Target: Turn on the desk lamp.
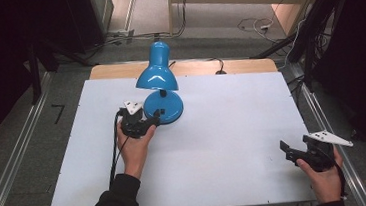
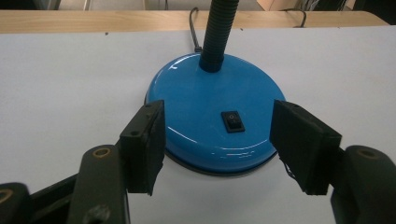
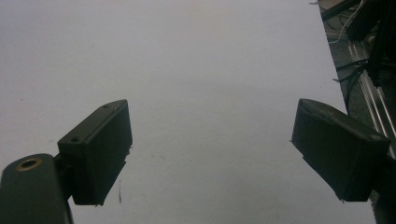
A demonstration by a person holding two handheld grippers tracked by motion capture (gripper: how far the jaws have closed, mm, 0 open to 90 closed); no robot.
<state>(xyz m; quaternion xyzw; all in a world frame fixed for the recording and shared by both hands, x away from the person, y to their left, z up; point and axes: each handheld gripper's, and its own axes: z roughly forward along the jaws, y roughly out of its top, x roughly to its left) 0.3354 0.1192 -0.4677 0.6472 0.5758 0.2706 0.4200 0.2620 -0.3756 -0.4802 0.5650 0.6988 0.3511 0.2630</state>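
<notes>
The blue desk lamp (image 1: 160, 87) stood at the white bench's (image 1: 223, 129) far left-centre. The left gripper view revealed a black rocker switch (image 2: 233, 121) on its base, flanked by the left tool's (image 2: 219, 144) spread jaws. The right tool (image 1: 295, 152), also spread, hovered over bare bench near the right edge.

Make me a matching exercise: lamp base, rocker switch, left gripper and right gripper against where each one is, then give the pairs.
Things:
1. lamp base
2. rocker switch
3. left gripper
4. right gripper

Places:
A. open at the table's right edge, near side
B. on the blue dome, facing the jaws
C. standing on the white table top, far side
D. open around the base's near edge

Pairs: 1-C, 2-B, 3-D, 4-A
</notes>
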